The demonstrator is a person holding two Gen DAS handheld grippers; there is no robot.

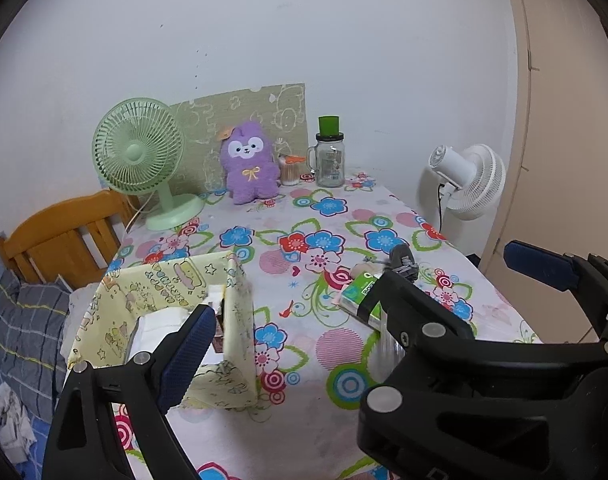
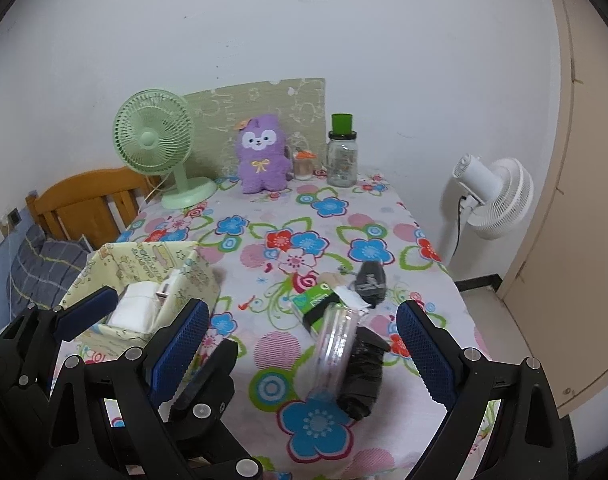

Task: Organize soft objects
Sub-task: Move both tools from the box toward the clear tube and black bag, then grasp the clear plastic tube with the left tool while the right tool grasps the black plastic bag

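A yellow fabric box [image 2: 186, 280] stands at the table's front left with a white soft bundle [image 2: 136, 304] inside. Right of it lies a small heap: a green tissue pack [image 2: 314, 298], a dark grey sock [image 2: 370, 280], a clear plastic item [image 2: 336, 344] and a black bundle [image 2: 362, 376]. A purple plush [image 2: 262, 156] sits upright at the back. My right gripper [image 2: 302, 320] is open and empty, with the heap between its fingers' line of sight. My left gripper [image 1: 304, 332] is open and empty beside the box [image 1: 240, 320], its right finger hidden behind the right gripper.
At the back stand a green desk fan [image 2: 154, 138], a glass jar with a green lid [image 2: 342, 160] and a small cotton-swab tub [image 2: 304, 166]. A white floor fan [image 2: 496, 196] stands off the table's right edge. A wooden headboard [image 2: 88, 200] is on the left.
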